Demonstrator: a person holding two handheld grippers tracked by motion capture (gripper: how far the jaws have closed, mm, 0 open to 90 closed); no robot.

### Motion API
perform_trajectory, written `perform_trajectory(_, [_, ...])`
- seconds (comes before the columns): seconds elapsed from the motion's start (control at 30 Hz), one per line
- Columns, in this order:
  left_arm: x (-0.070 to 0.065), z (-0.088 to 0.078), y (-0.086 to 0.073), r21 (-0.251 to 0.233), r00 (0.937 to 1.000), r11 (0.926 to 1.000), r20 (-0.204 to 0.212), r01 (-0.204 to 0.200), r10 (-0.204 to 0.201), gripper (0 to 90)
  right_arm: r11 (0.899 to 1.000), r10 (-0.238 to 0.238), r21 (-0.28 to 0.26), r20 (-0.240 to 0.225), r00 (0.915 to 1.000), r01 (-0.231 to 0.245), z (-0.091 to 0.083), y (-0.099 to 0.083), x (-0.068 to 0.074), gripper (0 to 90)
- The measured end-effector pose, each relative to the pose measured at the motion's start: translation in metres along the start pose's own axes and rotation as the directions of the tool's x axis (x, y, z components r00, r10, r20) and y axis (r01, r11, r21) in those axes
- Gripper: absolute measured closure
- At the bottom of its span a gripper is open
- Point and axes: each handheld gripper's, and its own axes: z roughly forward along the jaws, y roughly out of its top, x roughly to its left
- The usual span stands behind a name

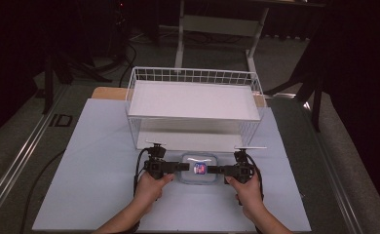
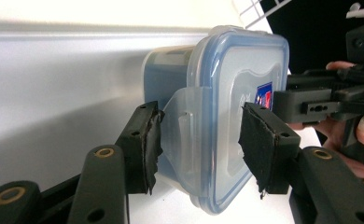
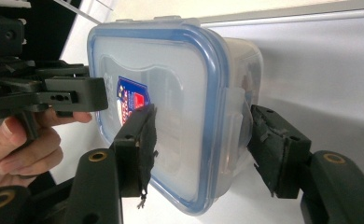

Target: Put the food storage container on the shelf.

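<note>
**Two-gripper hold on a clip-lock food container, just in front of a wire basket**

A clear plastic clip-lock container [image 1: 198,169] with a blue-sealed lid lies on the pale table [image 1: 95,161], between the two grippers and directly ahead of each one's jaws. The left gripper [image 1: 182,166] straddles one short end: one pad [image 2: 148,144] rests against the hinged latch flap [image 2: 182,121], the other pad [image 2: 259,144] lies over the lid near its red-and-blue label [image 2: 264,95]. The right gripper [image 1: 213,169] mirrors this at the opposite end, one pad on the lid beside the label, the other at the side latch [image 3: 234,126]. Both sets of jaws stand spread around the container's ends; whether they already press firmly cannot be told, since the pads' contact is partly hidden. The white wire basket [image 1: 144,75] stands beyond the container, away from both hands. To do this step well, each gripper should probably seat its outer pad squarely on its latch flap, close evenly, and keep the container level so neither end slips.
</note>
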Motion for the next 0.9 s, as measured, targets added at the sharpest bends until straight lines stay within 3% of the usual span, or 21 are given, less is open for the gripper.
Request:
perform_trajectory(0.1, [-0.002, -0.006, 0.004, -0.017, 0.9999, 0.9998, -0.006, -0.011, 0.011, 49.7, 1.000, -0.010, -0.017, -0.005, 0.9999, 0.010, -0.001, 0.002, 0.003, 43.3])
perform_trajectory(0.27, [-0.001, -0.017, 0.019, -0.079, 0.9989, 0.9957, -0.004, -0.047, 0.047, 50.0, 0.993, -0.085, -0.077, 0.014, 0.9963, 0.086, -0.003, 0.018, 0.018, 43.2])
perform_trajectory(0.5, [0.005, -0.021, 0.037, -0.120, 0.9958, 0.9886, -0.009, -0.092, 0.091, 49.9, 0.986, -0.112, -0.124, 0.033, 0.9932, 0.115, 0.001, 0.036, 0.025, 43.0])
perform_trajectory(0.57, [0.007, -0.021, 0.041, -0.141, 0.9932, 0.9831, -0.011, -0.116, 0.116, 49.9, 0.983, -0.117, -0.137, 0.040, 0.9923, 0.122, 0.003, 0.041, 0.026, 43.0])
perform_trajectory(0.77, [0.017, -0.016, 0.047, -0.164, 0.9916, 0.9780, -0.012, -0.129, 0.129, 49.8, 0.979, -0.130, -0.153, 0.047, 0.9904, 0.136, 0.010, 0.050, 0.023, 43.0])
perform_trajectory(0.9, [0.022, -0.011, 0.049, -0.160, 0.9942, 0.9812, -0.023, -0.108, 0.105, 49.7, 0.978, -0.135, -0.153, 0.067, 0.9885, 0.144, 0.016, 0.053, 0.020, 43.0])
